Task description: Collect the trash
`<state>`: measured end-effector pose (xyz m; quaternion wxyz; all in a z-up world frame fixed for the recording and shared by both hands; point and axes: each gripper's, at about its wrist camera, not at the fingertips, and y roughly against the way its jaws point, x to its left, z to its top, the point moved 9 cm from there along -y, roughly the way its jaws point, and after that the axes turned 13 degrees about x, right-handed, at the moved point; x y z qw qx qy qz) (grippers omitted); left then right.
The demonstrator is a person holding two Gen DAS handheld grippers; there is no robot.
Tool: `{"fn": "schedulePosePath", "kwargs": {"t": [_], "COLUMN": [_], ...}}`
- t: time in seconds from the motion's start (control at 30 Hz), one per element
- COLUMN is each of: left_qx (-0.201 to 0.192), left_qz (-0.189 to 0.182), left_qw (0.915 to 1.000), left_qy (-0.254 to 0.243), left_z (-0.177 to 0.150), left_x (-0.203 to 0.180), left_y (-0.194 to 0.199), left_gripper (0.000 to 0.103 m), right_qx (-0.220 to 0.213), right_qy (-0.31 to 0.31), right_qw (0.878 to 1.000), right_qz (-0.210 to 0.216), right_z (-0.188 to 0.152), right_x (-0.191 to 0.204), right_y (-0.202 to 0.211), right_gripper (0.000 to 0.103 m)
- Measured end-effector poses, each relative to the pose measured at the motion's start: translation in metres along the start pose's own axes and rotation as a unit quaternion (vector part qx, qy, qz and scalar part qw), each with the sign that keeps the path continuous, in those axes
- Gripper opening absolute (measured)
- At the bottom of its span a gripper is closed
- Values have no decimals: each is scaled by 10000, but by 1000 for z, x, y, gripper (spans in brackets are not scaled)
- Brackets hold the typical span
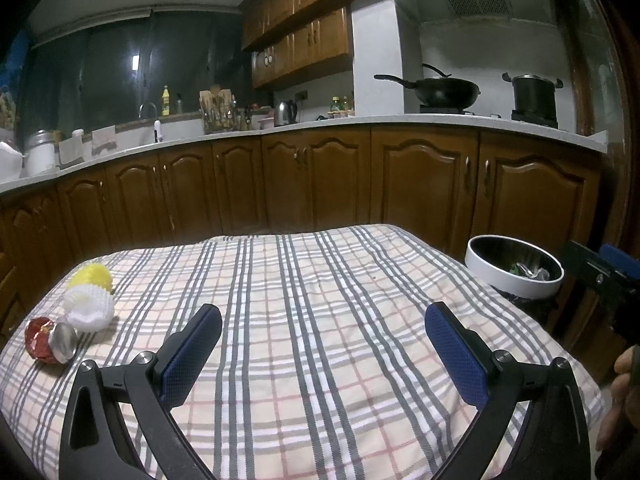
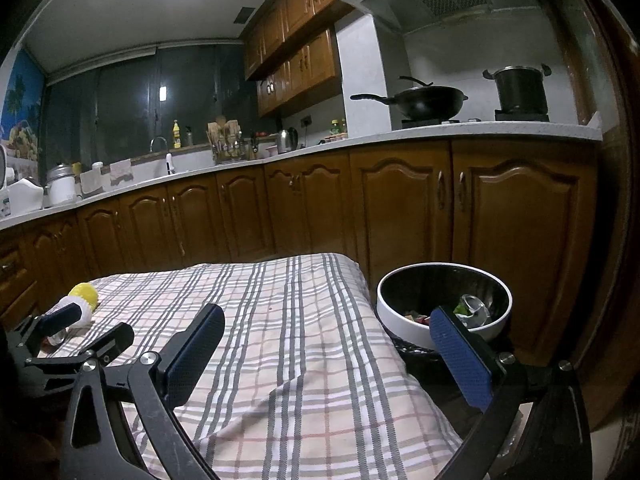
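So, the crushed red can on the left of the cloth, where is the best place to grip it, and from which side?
Grip the crushed red can across its dented red body, behind the silver end that faces the camera. It lies on its side on the checked cloth, so coming from above with the open left gripper looks best. The white foam net lies close beside it, so keep the fingers clear of that side.

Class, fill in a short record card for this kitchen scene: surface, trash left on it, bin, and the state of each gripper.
surface: checked cloth
trash left: crushed red can, white foam net, yellow foam net, grouped at the cloth's left edge
bin: white-rimmed bin beside the cloth's right edge, already holding scraps
left gripper: open, empty
right gripper: open, empty
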<state>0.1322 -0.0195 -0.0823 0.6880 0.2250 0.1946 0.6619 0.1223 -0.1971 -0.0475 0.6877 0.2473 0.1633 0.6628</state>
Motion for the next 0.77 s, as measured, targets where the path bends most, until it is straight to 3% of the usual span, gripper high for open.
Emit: {"fn": "schedulePosePath", "kwargs": {"t": [0.33,0.77], "left_qx": [152,405], "left_qz": [-60,-150], "left_qw": [9998,9991], "left_qy": [-59,0], "left_z": [2,10], "left_x": [1,-2], "left_y": [-6,-15], "left_gripper": [102,102], "right_qx": [1,304], "right_qy": [-35,-283], "right_qw": [10000,9990], "right_qz": [83,169], "right_z": [4,5], "right_x": [-5,-15], "right_y": [-1,-21], "right_gripper": [103,103]}}
